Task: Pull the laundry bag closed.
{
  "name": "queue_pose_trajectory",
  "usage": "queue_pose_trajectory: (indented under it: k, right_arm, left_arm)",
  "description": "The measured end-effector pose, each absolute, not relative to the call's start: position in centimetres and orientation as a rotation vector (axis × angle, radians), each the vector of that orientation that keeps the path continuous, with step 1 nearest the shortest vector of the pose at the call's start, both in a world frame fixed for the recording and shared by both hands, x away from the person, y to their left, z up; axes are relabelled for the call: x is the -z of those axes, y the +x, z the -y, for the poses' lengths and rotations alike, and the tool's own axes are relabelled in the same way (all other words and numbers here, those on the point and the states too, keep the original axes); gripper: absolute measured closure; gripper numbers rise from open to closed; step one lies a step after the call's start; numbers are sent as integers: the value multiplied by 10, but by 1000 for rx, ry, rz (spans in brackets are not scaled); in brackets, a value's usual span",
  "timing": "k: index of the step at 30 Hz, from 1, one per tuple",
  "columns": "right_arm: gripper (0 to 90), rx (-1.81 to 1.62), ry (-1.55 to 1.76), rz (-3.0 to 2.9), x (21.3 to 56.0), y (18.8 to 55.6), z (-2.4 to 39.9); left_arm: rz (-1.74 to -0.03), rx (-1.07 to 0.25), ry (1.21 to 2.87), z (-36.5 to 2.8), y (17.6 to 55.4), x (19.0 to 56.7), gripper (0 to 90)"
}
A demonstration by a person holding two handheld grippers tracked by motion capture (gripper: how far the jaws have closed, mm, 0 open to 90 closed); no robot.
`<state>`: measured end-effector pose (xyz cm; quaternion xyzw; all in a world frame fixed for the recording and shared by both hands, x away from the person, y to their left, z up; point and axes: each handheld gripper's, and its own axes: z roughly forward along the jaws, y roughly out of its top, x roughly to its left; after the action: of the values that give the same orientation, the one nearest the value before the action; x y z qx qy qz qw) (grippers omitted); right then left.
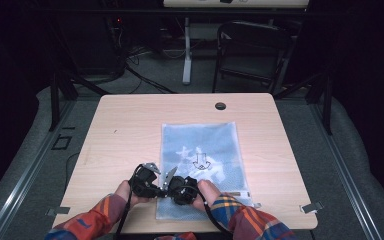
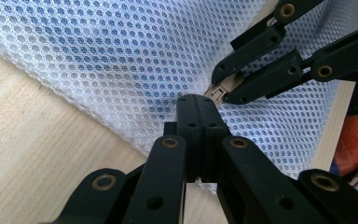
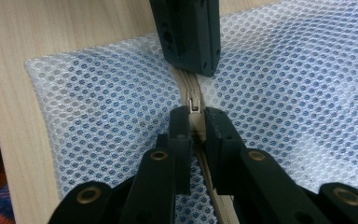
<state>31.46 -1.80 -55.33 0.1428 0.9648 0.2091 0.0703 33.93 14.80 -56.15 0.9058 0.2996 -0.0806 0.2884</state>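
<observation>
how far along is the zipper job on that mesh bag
Done: both grippers are in place on the white mesh bag. In hand: the right gripper pinches the beige zipper pull, and the left gripper is clamped shut on the zipper tape just beyond it. Left: sliding the pull along; whether it opens or closes, I cannot tell.

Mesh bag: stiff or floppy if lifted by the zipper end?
Probably floppy: the mesh bag is thin netting lying flat on the table. Likely light, since little bulges inside. The zipper edge may bunch when tugged.

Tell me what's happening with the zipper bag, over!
Left gripper shut on zipper tape. Right gripper shut on zipper pull. Mesh bag flat on table. Nothing in the way.
</observation>
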Motion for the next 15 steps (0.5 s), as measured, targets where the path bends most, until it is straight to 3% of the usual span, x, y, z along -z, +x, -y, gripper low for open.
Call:
queue_pose_trajectory:
  k: [8,10,15]
  right_arm:
    - [818,-612,395,-2904,552,314,17]
    - [819,-601,392,-2904,552,314,17]
    - [819,-581,394,-2905,550,314,19]
  left_arm:
    - [-787,196,2443,-148,339,560,900]
    - [-792,131,2467,-147,338,561,900]
    - [-831,204,2417,-152,342,564,900]
